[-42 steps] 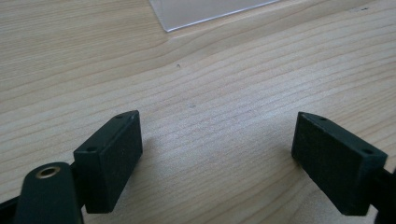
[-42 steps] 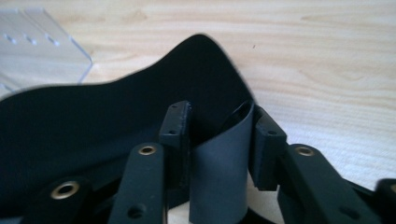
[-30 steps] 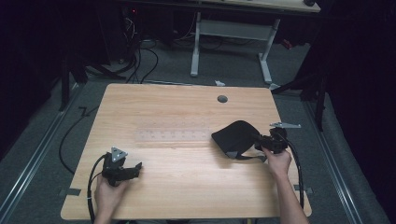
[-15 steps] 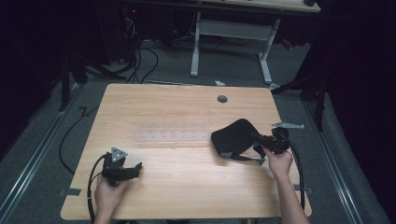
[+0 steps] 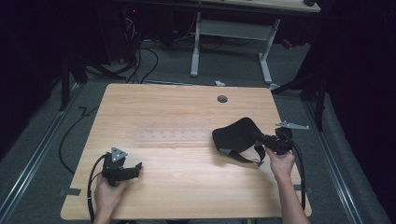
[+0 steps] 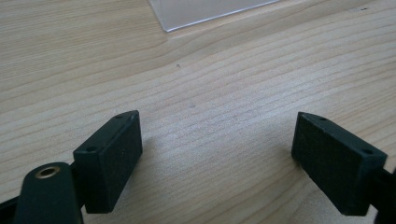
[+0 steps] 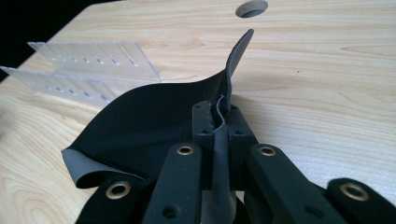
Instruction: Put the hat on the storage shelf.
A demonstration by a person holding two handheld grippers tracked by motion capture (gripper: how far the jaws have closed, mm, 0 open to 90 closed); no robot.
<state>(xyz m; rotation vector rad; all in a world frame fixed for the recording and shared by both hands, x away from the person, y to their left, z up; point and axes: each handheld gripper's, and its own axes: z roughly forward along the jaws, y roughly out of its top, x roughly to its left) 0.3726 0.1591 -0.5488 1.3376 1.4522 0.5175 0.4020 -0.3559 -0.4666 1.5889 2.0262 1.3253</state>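
**Right claw pinches the black sheet; left claw rests open**

The left claw (image 5: 135, 166) sits low on the desk (image 5: 187, 116) near its front left corner, held by the person's left hand (image 5: 109, 193). Its jaws stand wide apart with nothing between them; in the left gripper view only bare wood grain lies between the two black pads (image 6: 112, 158), and the corner of a clear plastic strip (image 6: 205, 11) shows farther off.

That clear plastic strip lies flat near the middle of the desk (image 5: 173, 136), between the two claws.

To the right of it lies the black sheet (image 5: 236, 135), a soft, flexible piece with a grey underside, partly curled up off the wood at the right half of the desk. The right claw (image 5: 260, 137) has its jaws closed tight on the sheet's right edge; in the right gripper view the black sheet (image 7: 154, 116) is squeezed upright between them. The person's right hand (image 5: 280, 161) holds this claw near the desk's right edge. A round cable hole (image 5: 222, 99) sits behind the sheet, well apart.
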